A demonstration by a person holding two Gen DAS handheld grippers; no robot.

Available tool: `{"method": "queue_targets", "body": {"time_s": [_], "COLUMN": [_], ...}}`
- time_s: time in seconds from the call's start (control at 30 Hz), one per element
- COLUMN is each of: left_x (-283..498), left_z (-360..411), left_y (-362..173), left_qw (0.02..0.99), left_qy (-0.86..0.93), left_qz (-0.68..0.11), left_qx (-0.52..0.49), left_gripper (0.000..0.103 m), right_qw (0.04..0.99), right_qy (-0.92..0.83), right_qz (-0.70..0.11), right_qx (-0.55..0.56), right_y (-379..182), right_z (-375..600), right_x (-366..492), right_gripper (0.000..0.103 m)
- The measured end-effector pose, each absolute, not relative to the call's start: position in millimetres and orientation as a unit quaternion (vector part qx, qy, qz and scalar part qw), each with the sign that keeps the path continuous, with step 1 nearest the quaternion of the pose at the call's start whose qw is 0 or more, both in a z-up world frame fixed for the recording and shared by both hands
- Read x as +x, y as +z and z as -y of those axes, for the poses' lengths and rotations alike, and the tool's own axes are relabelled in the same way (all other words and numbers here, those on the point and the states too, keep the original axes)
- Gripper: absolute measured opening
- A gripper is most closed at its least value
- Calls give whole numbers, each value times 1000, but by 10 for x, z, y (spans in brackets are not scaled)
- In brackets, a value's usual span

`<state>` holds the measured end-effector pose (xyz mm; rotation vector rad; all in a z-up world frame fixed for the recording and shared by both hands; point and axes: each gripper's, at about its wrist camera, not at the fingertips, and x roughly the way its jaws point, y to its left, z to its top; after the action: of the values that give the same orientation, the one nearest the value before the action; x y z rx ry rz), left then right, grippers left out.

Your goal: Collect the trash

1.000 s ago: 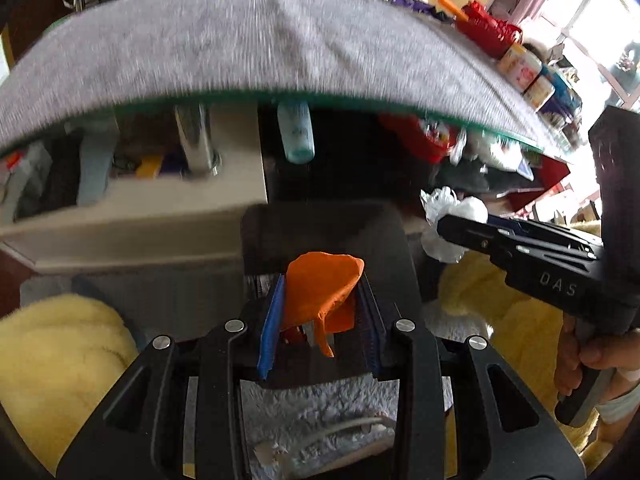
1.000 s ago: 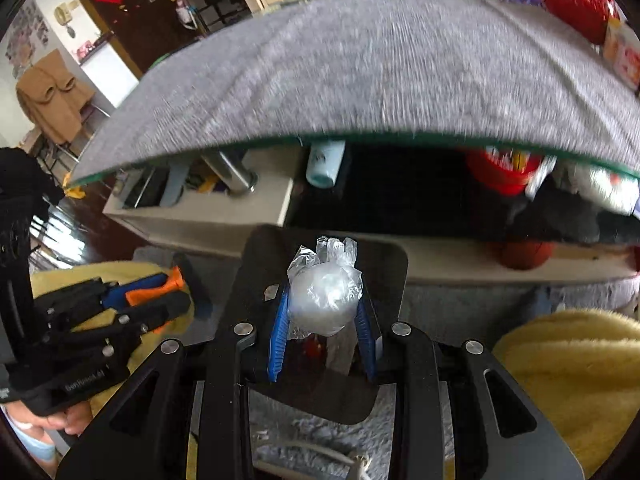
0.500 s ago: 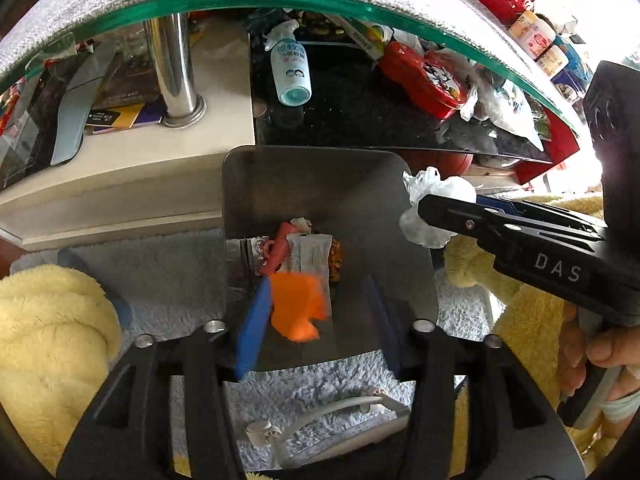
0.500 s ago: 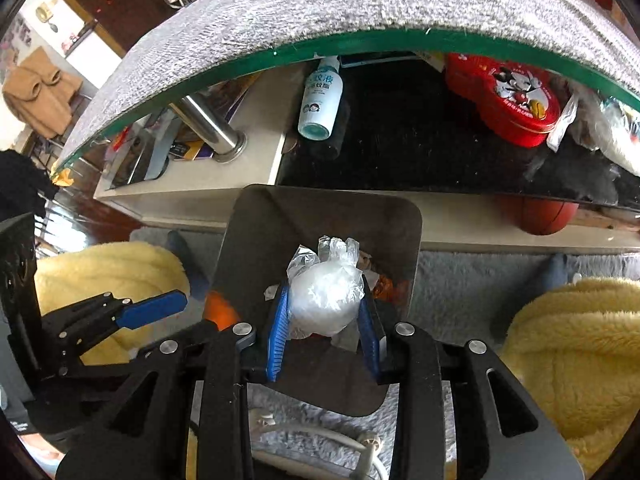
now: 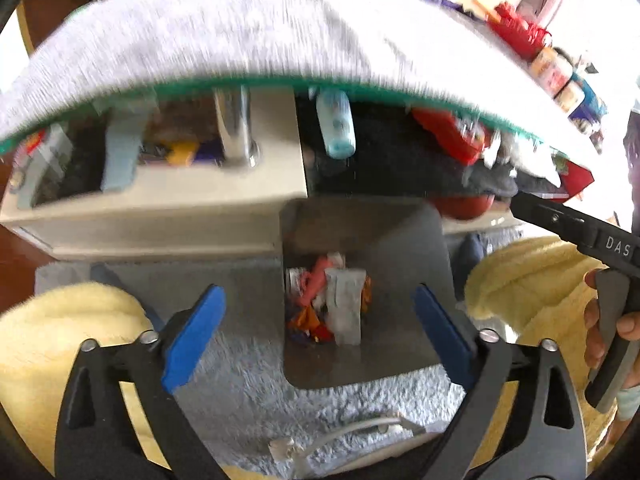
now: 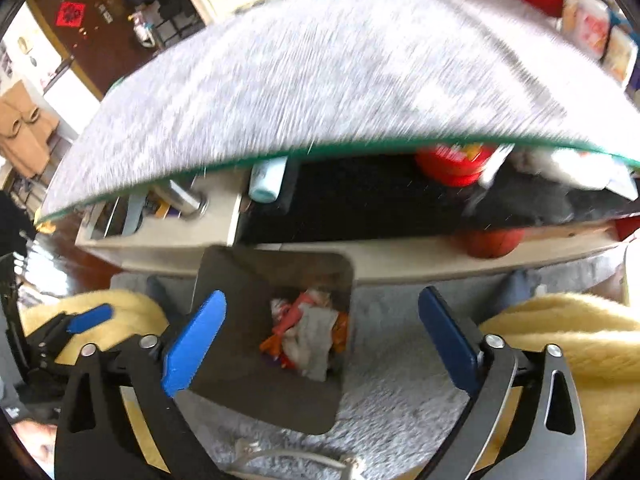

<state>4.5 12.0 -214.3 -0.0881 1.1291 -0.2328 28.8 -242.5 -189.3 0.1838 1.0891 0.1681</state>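
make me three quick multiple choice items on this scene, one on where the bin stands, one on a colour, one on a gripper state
1. Where does the dark square trash bin stand?
A. on the glass tabletop
B. on the grey shaggy rug in front of the low table
C. on the yellow fluffy cushion

2. What colour are the pads on the left gripper?
A. blue
B. green
C. white

3. What is between the fingers of the right gripper?
A. a white plastic ball
B. an orange wrapper
C. nothing, the jaws are opening wide

Key: 1 B, the rug surrounds the bin's base in both views. 2 A, both pads show bright blue. 3 C, only the bin and the trash pile inside it show through the gap.
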Motion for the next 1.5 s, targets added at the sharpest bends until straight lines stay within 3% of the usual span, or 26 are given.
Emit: {"method": "queue_targets", "body": {"time_s": [0.7,1.0,1.5], "left_x": [-367,-499,-539], "left_z": [-110,-114,-54], "left_y": [-159,125,172], "left_qw": [965,976,978], "left_qy": [-71,-58,-62], "left_qz": [-252,-211,-198], "left_qx": [8,7,10], "left_gripper": [95,95,95], "right_qw": [973,983,982], "right_qy": [-19,-41,-37], "right_qz": [-228,-181,-183], "right_qx": [21,3,14], "right_y": [-10,250,264], "right_z": [2570,2557,2537], "right_x": [-334,-536,-573], "right_gripper": [100,100,100]}}
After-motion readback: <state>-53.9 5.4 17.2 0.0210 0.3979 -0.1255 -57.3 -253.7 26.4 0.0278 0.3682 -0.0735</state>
